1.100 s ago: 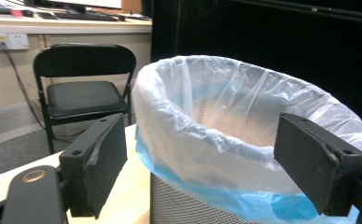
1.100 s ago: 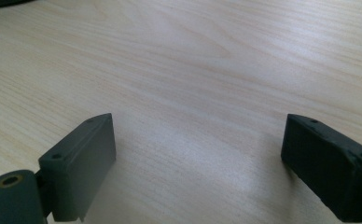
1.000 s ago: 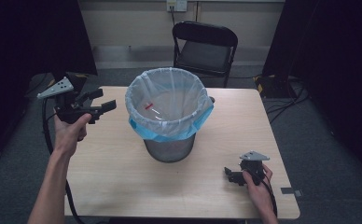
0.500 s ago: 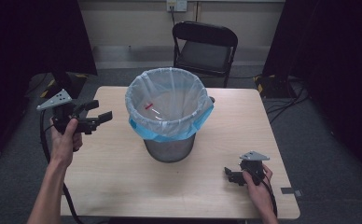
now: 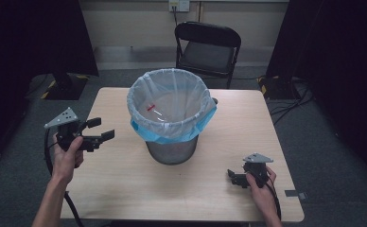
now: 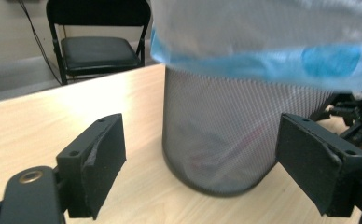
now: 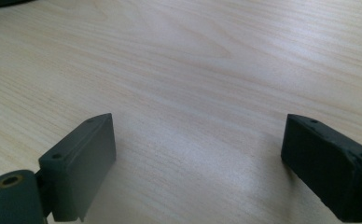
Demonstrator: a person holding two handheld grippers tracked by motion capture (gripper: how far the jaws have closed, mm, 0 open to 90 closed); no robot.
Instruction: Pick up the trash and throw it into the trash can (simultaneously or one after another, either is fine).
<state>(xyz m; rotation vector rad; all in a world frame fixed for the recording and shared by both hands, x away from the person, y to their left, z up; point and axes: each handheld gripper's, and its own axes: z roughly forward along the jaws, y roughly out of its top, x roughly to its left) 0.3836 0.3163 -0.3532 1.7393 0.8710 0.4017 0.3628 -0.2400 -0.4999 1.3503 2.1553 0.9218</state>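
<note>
My left tongs (image 5: 100, 130) hang wide open with nothing between them, pointed at the mesh wastebasket (image 5: 171, 149), which stands upright near the middle of the worktop (image 5: 125, 184) with a white-and-blue bag (image 5: 172, 130) folded over its rim. In the left gripper view that basket (image 6: 226, 140) sits between my jaws but well ahead of them, untouched. My right tongs (image 5: 234, 177) rest low near the front right corner, also open and empty over bare wood.

No text, label, brand or number can be read anywhere; a small red mark on the bin liner (image 5: 171, 106) is too blurred to make out.
</note>
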